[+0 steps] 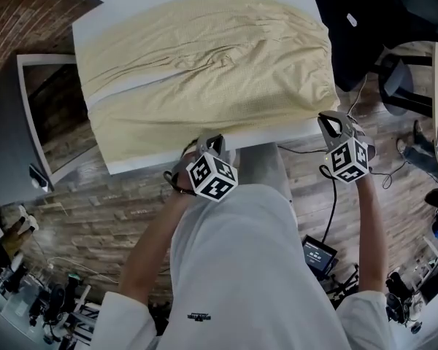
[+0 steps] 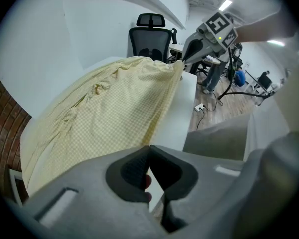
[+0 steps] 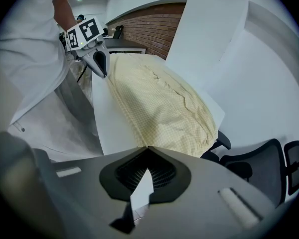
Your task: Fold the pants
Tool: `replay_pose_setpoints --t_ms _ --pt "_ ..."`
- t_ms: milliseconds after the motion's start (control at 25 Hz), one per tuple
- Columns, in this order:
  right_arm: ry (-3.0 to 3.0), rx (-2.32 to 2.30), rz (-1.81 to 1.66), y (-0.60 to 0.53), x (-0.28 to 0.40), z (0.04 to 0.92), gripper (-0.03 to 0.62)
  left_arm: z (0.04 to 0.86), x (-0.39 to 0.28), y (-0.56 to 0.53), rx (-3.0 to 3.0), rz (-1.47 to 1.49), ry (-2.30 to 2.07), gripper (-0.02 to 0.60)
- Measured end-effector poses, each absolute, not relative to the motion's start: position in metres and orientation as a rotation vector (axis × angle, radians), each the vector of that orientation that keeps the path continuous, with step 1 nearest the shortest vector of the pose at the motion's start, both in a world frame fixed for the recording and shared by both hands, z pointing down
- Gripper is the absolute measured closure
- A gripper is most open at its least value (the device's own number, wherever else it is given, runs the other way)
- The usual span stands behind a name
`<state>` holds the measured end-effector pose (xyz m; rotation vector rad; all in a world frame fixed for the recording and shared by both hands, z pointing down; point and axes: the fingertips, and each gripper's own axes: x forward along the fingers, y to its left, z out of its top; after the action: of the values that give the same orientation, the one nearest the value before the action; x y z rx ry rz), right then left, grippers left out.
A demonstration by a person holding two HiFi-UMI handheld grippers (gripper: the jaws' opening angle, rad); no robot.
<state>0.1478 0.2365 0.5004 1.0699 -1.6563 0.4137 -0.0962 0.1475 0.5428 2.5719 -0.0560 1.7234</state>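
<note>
Pale yellow checked pants (image 1: 204, 64) lie spread flat over the white table (image 1: 277, 133). My left gripper (image 1: 209, 144) is at the middle of the pants' near edge. In the left gripper view its jaws (image 2: 149, 146) are shut, with the cloth's edge (image 2: 114, 108) running into their tips. My right gripper (image 1: 328, 119) is at the pants' near right corner, also shut. The fabric (image 3: 159, 103) meets its closed tips (image 3: 148, 147). Each gripper view shows the other gripper pinching the same edge: the right gripper (image 2: 183, 61) and the left gripper (image 3: 103, 72).
A black office chair (image 1: 350, 28) stands just beyond the table's right side. Cables and a small screen device (image 1: 320, 256) lie on the wood floor at the right. A framed panel (image 1: 36, 115) leans at the table's left. The person's white shirt fills the lower middle of the head view.
</note>
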Motion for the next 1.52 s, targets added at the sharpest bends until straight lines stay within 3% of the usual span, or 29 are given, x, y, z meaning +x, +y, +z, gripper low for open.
replay_pose_setpoints --t_ms 880,1520 --pt "-1.580 1.212 0.192 0.165 0.161 0.417 0.586 0.443 -0.077 0.055 2.674 1.580 -0.252 0.575" --pt "-1.573 1.260 0.160 0.095 0.208 0.401 0.586 0.414 -0.027 -0.030 2.713 1.661 -0.372 0.575"
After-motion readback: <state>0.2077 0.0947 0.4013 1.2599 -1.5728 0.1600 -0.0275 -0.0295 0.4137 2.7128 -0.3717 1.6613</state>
